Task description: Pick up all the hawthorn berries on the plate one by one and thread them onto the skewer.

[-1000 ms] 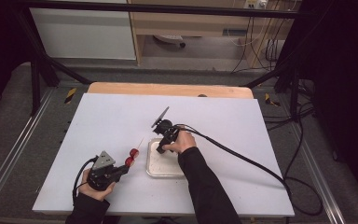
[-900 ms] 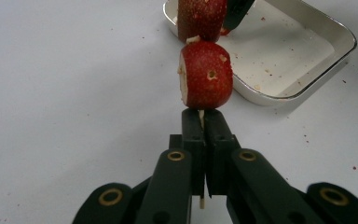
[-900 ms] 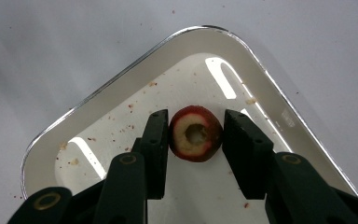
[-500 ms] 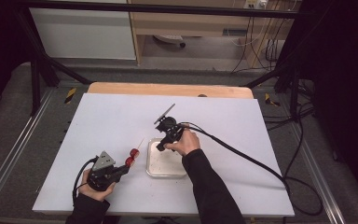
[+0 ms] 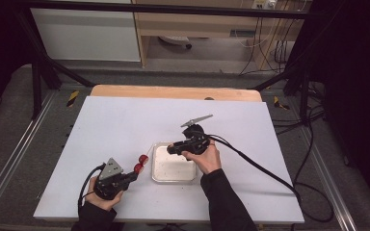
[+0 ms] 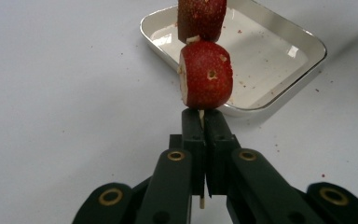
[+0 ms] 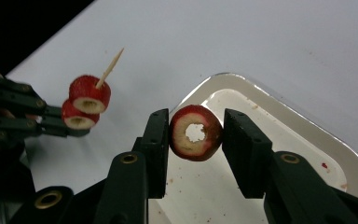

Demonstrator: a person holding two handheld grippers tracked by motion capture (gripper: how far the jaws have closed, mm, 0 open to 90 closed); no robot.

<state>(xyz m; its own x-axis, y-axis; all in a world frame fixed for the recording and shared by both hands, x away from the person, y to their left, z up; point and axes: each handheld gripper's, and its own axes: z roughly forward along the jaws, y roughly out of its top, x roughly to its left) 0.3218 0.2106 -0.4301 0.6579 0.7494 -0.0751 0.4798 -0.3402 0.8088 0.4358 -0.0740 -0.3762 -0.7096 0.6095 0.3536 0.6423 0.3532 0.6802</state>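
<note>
The right gripper (image 7: 196,135) has its black fingers (image 7: 156,144) clamped on a cored red fruit slice (image 7: 196,133), the pale hollow centre facing the camera, held just above the near corner of a white tray (image 7: 307,135). In the high view that gripper (image 5: 173,148) sits at the tray's (image 5: 173,178) 12 o'clock edge, the hand (image 5: 204,156) behind it at about 2 o'clock from the tray's middle.

The left gripper (image 6: 204,128) has its fingers (image 6: 193,140) pressed together on a thin wooden skewer (image 6: 201,114), which carries two red fruit slices (image 6: 206,74) stacked above the fingertips. From the right gripper view, the skewer's (image 7: 112,65) bare pointed tip juts toward 1 o'clock past the upper slice. In the high view the left gripper (image 5: 134,174) lies at roughly 8 o'clock from the tray, the skewered slices (image 5: 141,162) just beside the tray's 9 o'clock rim.

Everything rests on or over a pale counter (image 5: 125,120), with red specks scattered on the tray floor.
</note>
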